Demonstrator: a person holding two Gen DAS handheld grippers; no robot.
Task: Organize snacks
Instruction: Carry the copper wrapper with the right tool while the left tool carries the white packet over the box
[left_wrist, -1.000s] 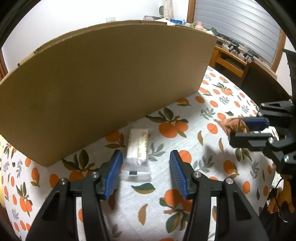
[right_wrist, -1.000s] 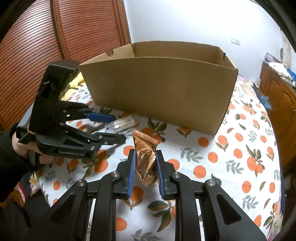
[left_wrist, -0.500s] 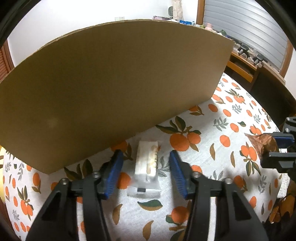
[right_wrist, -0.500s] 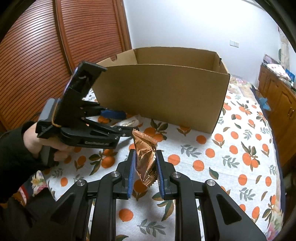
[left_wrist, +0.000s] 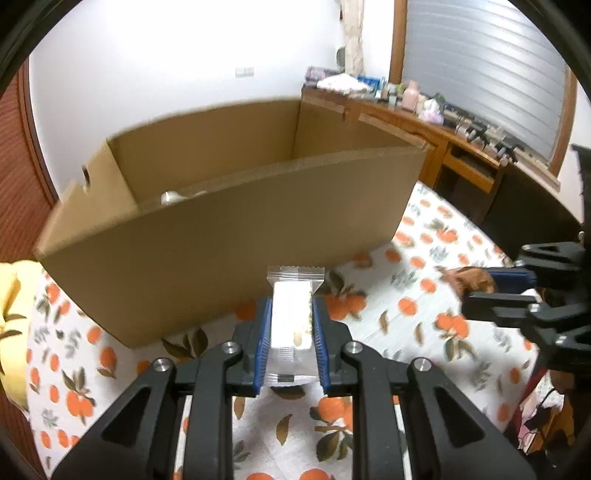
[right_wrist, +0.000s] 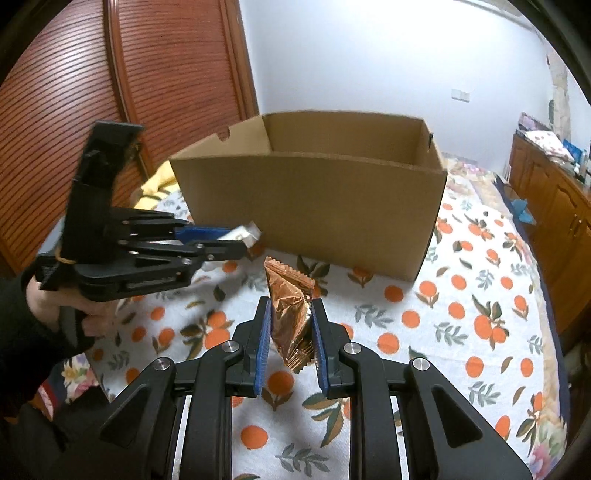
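Note:
My left gripper (left_wrist: 290, 341) is shut on a white clear-wrapped snack bar (left_wrist: 291, 317) and holds it in the air before the open cardboard box (left_wrist: 229, 229). The bar also shows in the right wrist view (right_wrist: 246, 233), at the tip of the left gripper (right_wrist: 225, 242). My right gripper (right_wrist: 290, 341) is shut on a copper foil snack packet (right_wrist: 290, 306), held above the cloth in front of the box (right_wrist: 314, 210). In the left wrist view the right gripper (left_wrist: 480, 284) holds that packet (left_wrist: 469, 282) at the right. A pale item (left_wrist: 171, 197) lies inside the box.
The table has a white cloth with orange prints (right_wrist: 461, 314). A wooden sideboard with small items (left_wrist: 436, 122) stands behind at the right. Brown louvred doors (right_wrist: 55, 92) are at the left. A yellow cloth (left_wrist: 14, 314) lies at the table's left edge.
My left gripper has closed on the white snack bar and lifted it off the cloth, so the box's inside now shows. The right gripper still holds the copper packet, slightly higher.

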